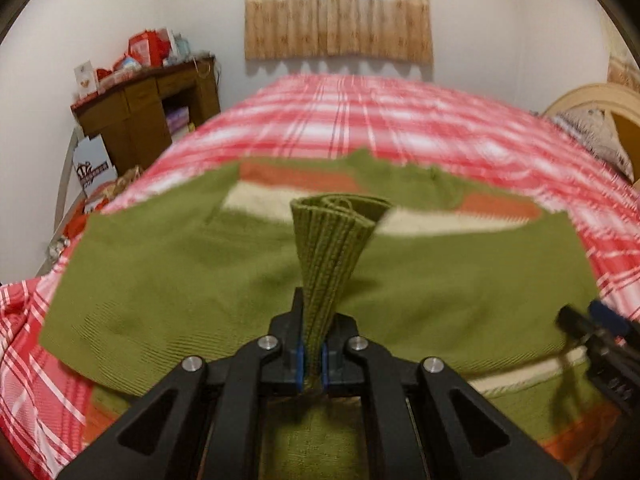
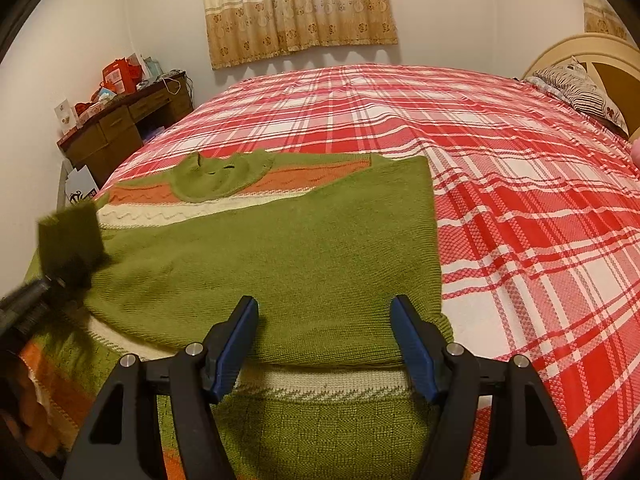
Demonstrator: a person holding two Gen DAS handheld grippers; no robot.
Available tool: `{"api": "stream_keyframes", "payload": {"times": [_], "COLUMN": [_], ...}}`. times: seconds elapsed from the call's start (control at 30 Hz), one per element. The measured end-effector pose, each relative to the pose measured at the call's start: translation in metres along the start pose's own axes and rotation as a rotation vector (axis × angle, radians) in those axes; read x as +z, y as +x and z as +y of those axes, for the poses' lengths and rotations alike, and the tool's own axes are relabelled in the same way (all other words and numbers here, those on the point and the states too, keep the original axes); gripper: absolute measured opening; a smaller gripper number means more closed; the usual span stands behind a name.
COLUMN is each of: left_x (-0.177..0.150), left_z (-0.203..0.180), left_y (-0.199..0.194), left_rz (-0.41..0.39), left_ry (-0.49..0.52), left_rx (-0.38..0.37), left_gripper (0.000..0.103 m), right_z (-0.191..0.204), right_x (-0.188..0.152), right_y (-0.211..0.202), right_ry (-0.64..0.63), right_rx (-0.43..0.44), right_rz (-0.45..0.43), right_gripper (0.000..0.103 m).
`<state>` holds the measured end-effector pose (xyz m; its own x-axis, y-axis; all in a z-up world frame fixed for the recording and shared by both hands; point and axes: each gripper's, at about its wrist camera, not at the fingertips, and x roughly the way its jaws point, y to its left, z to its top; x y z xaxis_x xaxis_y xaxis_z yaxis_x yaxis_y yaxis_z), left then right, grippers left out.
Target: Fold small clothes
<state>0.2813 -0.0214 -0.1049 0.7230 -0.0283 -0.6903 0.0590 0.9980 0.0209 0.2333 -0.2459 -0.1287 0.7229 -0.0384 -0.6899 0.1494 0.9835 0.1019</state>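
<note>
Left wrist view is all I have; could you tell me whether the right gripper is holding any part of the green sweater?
Observer: No, the right gripper stands open above the green sweater, gripping nothing.
Operator: Thanks. Is the collar visible?
Observer: Yes, the collar lies flat at the far end, over the orange stripe.
Operator: And the sweater's right edge?
Observer: It lies straight on the plaid bedspread.

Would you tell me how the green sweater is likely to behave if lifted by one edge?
Probably floppy: the ribbed cuff pinched in the left gripper fans out and curls. The sweater drapes flat on the bed, so it likely sags and unfolds rather than sliding as one piece.
</note>
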Motion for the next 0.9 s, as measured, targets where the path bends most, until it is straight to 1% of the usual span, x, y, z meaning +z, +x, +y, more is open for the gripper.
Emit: {"api": "stream_keyframes", "payload": {"times": [0.03, 0.1, 0.13, 0.17, 0.23, 0.27, 0.3, 0.37, 0.4, 0.43, 0.47, 0.5, 0.53, 0.57, 0.6, 0.63, 0.67, 0.73, 0.8, 0.83, 0.87, 0.9], "left_x": [0.000, -0.004, -0.005, -0.006, -0.012, -0.018, -0.024, -0.037, -0.044, -0.051, -0.059, -0.066, -0.072, -0.078, -0.080, -0.081, -0.081, -0.082, -0.082, -0.083, -0.084, -0.085], "left_z": [0.001, -0.002, -0.001, 0.005, 0.022, 0.036, 0.045, 0.069, 0.077, 0.085, 0.095, 0.102, 0.107, 0.110, 0.107, 0.103, 0.099, 0.091, 0.086, 0.083, 0.083, 0.086], "left_y": [0.000, -0.006, -0.010, -0.017, -0.031, -0.043, -0.048, -0.058, -0.059, -0.059, -0.058, -0.054, -0.048, -0.046, -0.048, -0.049, -0.047, -0.045, -0.045, -0.045, -0.046, -0.047], "left_rz": [0.017, 0.013, 0.022, 0.032, 0.027, 0.002, -0.013, -0.049, -0.061, -0.069, -0.073, -0.066, -0.048, -0.052, -0.080, -0.085, -0.076, -0.070, -0.067, -0.066, -0.066, -0.067], "left_ry": [0.007, 0.022, 0.028, 0.023, -0.016, -0.048, -0.064, -0.101, -0.121, -0.143, -0.173, -0.204, -0.237, -0.263, -0.260, -0.248, -0.233, -0.208, -0.194, -0.187, -0.186, -0.186], "left_rx": [-0.008, -0.023, -0.039, -0.065, -0.095, -0.093, -0.076, -0.002, 0.030, 0.057, 0.082, 0.097, 0.102, 0.082, 0.077, 0.069, 0.061, 0.056, 0.073, 0.075, 0.073, 0.071], "left_gripper": [0.011, 0.015, 0.027, 0.045, 0.066, 0.067, 0.067, 0.066, 0.066, 0.066, 0.066, 0.066, 0.066, 0.066, 0.068, 0.075, 0.082, 0.088, 0.090, 0.092, 0.093, 0.093], "right_z": [0.001, 0.002, 0.003, 0.004, 0.004, 0.004, 0.004, 0.006, 0.007, 0.010, 0.015, 0.024, 0.036, 0.047, 0.064, 0.081, 0.095, 0.127, 0.150, 0.158, 0.167, 0.175], "right_x": [0.000, 0.000, 0.000, 0.000, 0.000, 0.000, 0.000, 0.003, 0.005, 0.008, 0.012, 0.015, 0.018, 0.021, 0.025, 0.027, 0.027, 0.024, 0.016, 0.012, 0.008, 0.007], "right_y": [0.000, 0.001, 0.001, 0.001, 0.002, 0.002, 0.002, 0.000, -0.002, -0.007, -0.012, -0.016, -0.018, -0.016, -0.012, -0.005, 0.002, 0.021, 0.034, 0.035, 0.033, 0.033], "right_ry": [-0.003, -0.010, -0.014, -0.016, -0.017, -0.017, -0.017, -0.013, 0.006, 0.043, 0.089, 0.131, 0.154, 0.160, 0.151, 0.123, 0.088, 0.003, -0.056, -0.088, -0.138, -0.182], "right_rx": [-0.004, -0.011, -0.013, -0.013, -0.013, -0.013, -0.013, -0.019, 0.003, 0.065, 0.162, 0.252, 0.323, 0.364, 0.400, 0.423, 0.429, 0.387, 0.380, 0.356, 0.303, 0.273], "right_rz": [0.001, 0.005, 0.007, 0.008, 0.009, 0.011, 0.013, 0.025, 0.029, 0.031, 0.030, 0.030, 0.036, 0.049, 0.071, 0.089, 0.103, 0.152, 0.171, 0.155, 0.125, 0.116], "right_gripper": [0.070, 0.070, 0.070, 0.071, 0.072, 0.072, 0.072, 0.072, 0.072, 0.072, 0.072, 0.072, 0.072, 0.072, 0.072, 0.072, 0.072, 0.072, 0.071, 0.069, 0.054, 0.035]}}
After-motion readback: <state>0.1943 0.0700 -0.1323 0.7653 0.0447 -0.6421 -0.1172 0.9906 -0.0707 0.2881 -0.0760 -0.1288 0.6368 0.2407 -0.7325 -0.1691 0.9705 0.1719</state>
